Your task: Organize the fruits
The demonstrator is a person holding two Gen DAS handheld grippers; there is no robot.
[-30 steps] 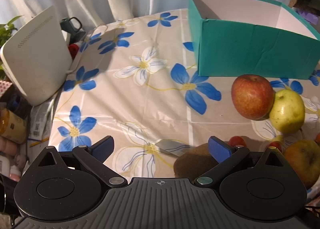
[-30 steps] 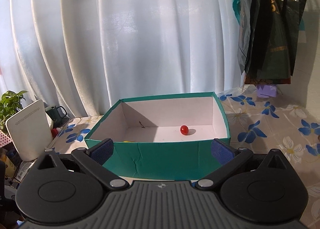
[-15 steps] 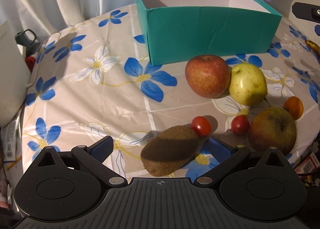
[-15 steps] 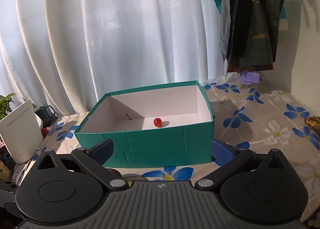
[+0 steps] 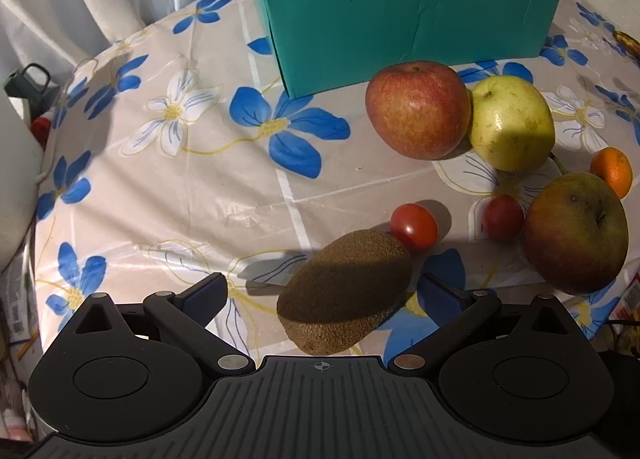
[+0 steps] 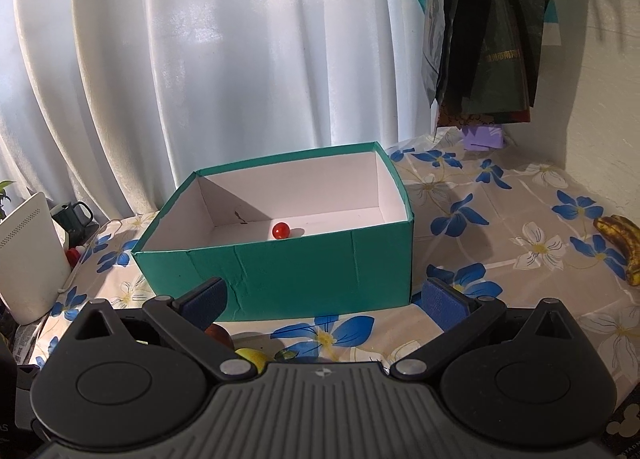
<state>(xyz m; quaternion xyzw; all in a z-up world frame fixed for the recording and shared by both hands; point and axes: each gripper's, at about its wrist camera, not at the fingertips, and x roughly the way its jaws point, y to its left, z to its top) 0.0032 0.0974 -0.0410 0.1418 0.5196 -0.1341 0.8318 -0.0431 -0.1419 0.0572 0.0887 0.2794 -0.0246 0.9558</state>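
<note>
In the left wrist view my left gripper (image 5: 320,295) is open, its blue pads on either side of a brown kiwi (image 5: 346,291) lying on the flowered tablecloth. Beyond it lie two cherry tomatoes (image 5: 414,226), a red apple (image 5: 418,110), a yellow-green apple (image 5: 512,127), a brownish apple (image 5: 576,233) and a small orange (image 5: 612,171). The teal box (image 5: 408,15) stands behind them. In the right wrist view my right gripper (image 6: 322,299) is open and empty in front of the teal box (image 6: 280,275), which holds one cherry tomato (image 6: 281,230).
A white router (image 6: 30,255) and a dark mug (image 6: 74,217) stand at the table's left edge. A browned banana (image 6: 618,247) lies at the right. Dark bags (image 6: 488,31) hang by the wall. White curtains close the back.
My left gripper has swung right and come down over the kiwi, so the fruit group is now in view. My right gripper has drawn back and right from the box.
</note>
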